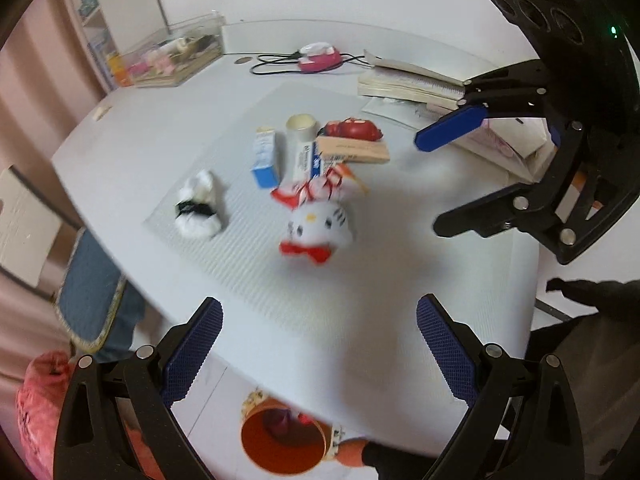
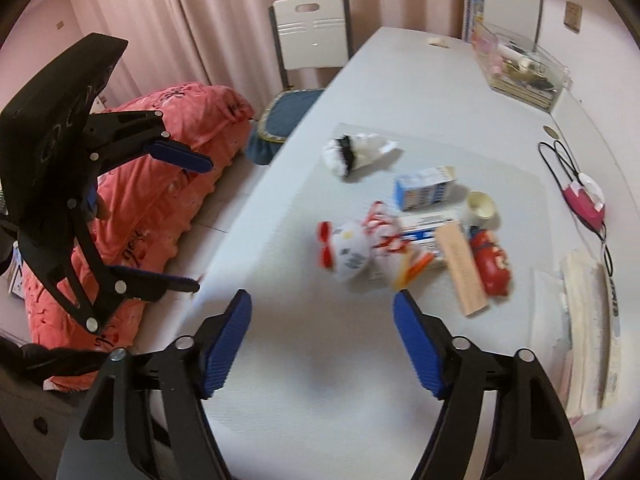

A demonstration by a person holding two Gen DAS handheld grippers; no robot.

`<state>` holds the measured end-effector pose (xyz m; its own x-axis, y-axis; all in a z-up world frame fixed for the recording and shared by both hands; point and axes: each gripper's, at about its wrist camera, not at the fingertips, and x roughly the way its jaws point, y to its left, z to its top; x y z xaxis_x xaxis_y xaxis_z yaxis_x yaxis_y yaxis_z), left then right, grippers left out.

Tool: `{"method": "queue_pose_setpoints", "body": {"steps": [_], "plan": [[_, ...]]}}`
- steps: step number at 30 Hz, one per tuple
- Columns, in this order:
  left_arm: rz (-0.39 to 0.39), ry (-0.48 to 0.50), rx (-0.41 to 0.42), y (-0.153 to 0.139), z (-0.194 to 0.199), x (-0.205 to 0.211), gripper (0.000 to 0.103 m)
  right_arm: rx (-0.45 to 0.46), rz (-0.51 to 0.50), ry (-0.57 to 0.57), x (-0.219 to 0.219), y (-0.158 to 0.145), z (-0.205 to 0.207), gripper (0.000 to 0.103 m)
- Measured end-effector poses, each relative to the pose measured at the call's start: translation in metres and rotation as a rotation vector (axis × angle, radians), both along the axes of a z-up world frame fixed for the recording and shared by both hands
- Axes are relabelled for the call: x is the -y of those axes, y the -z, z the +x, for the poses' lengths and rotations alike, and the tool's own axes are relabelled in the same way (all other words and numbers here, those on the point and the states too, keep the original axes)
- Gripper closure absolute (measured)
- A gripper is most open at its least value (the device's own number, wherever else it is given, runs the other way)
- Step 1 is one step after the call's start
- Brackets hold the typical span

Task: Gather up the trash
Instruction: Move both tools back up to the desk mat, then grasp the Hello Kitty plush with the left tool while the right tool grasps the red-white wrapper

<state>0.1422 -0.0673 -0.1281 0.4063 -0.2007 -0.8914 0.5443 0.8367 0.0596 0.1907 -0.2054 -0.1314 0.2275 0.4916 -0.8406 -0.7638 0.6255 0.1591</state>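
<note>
Hovering above the white table [image 1: 120, 152], the left gripper [image 1: 320, 344] and the right gripper [image 2: 322, 338] both have their blue-padded jaws spread with nothing between them. Trash sits clustered on the pale ribbed mat [image 1: 240, 264]: a crumpled white tissue with a black band [image 1: 199, 207], a blue-and-white carton [image 1: 265, 158], a white cat plush with red bow [image 1: 318, 232] and a red packet [image 1: 352, 129]. An orange round bin [image 1: 282, 438] stands below the table's near edge.
</note>
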Motion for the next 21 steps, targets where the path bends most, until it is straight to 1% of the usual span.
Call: {"method": "queue_pose_setpoints", "body": {"steps": [3, 4, 6, 9, 11, 14, 16, 21], "plan": [[-0.013, 0.026, -0.007, 0.013, 0.019, 0.011, 0.007, 0.029, -0.028, -0.030, -0.003, 0.013, 0.019, 0.044], [-0.011, 0.028, -0.003, 0.016, 0.024, 0.012, 0.007, 0.039, -0.030, -0.040, -0.005, 0.017, 0.024, 0.049], [-0.013, 0.032, 0.003, 0.022, 0.033, 0.016, 0.007, 0.041, -0.033, -0.055, -0.007, 0.026, 0.035, 0.054], [-0.026, 0.017, -0.008, 0.033, 0.047, 0.017, 0.007, 0.022, -0.036, -0.051, -0.013, 0.042, 0.056, 0.055], [-0.052, 0.006, -0.023, 0.042, 0.054, 0.016, 0.007, 0.014, -0.038, -0.064, -0.018, 0.051, 0.066, 0.058], [-0.059, 0.015, -0.032, 0.053, 0.061, 0.018, 0.007, 0.016, -0.067, -0.099, -0.028, 0.060, 0.073, 0.062], [-0.059, 0.021, -0.028, 0.058, 0.064, 0.019, 0.007, 0.002, -0.081, -0.111, -0.031, 0.066, 0.076, 0.064], [-0.085, 0.004, -0.037, 0.067, 0.071, 0.017, 0.007, -0.021, -0.078, -0.132, -0.035, 0.074, 0.082, 0.066]]}}
